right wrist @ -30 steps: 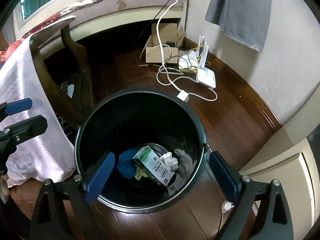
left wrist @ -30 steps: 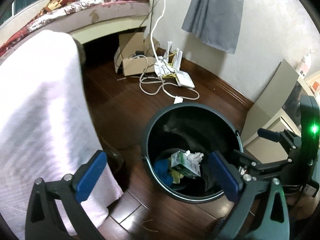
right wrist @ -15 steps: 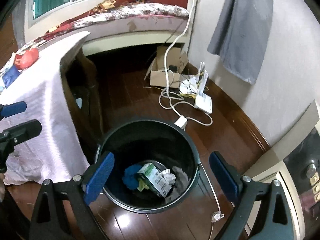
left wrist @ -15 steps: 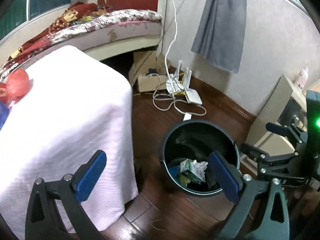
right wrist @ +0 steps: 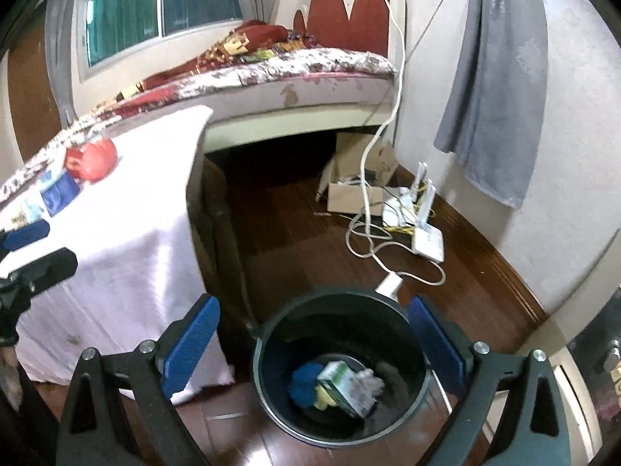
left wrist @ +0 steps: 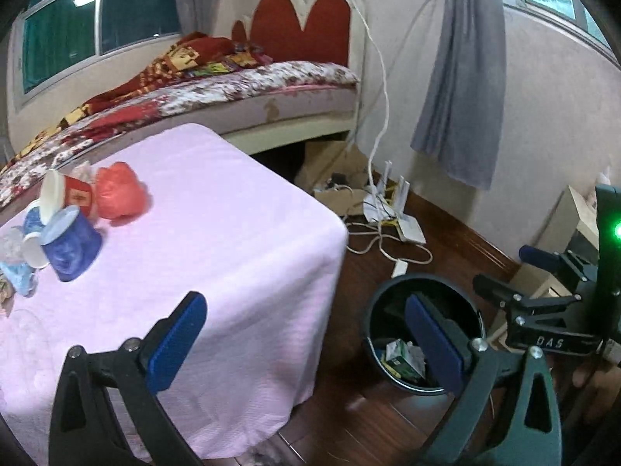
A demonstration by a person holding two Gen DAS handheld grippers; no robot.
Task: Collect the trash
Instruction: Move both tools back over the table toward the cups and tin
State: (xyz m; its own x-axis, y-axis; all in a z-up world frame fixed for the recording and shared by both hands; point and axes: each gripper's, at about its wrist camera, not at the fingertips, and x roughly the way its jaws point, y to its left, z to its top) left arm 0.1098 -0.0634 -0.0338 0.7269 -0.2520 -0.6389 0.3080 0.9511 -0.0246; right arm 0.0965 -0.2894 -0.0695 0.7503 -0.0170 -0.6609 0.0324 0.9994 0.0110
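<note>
A black bin [right wrist: 421, 382] stands on the wood floor; inside lie a green carton [right wrist: 343, 386], a blue scrap and white paper. It also shows in the left wrist view [left wrist: 374, 303]. On the pink-clothed table [left wrist: 217, 240] lie a blue cup [left wrist: 71, 246], a red-and-white cup [left wrist: 70, 194], an orange bag [left wrist: 118, 190] and more litter at the left edge. My left gripper [left wrist: 306, 343] is open and empty, high between table and bin. My right gripper [right wrist: 314, 339] is open and empty above the bin.
A bed [left wrist: 233, 89] stands behind the table. A cardboard box [right wrist: 355, 186], a white router [right wrist: 427, 239] and loose white cables [right wrist: 368, 240] lie on the floor by the wall. A grey curtain [right wrist: 493, 89] hangs at right. A cabinet [left wrist: 574, 217] stands at far right.
Both grippers have risen and pulled back from the bin, which now looks smaller and lower. The left view has swung left, so the tabletop with its cups and bag has come into view.
</note>
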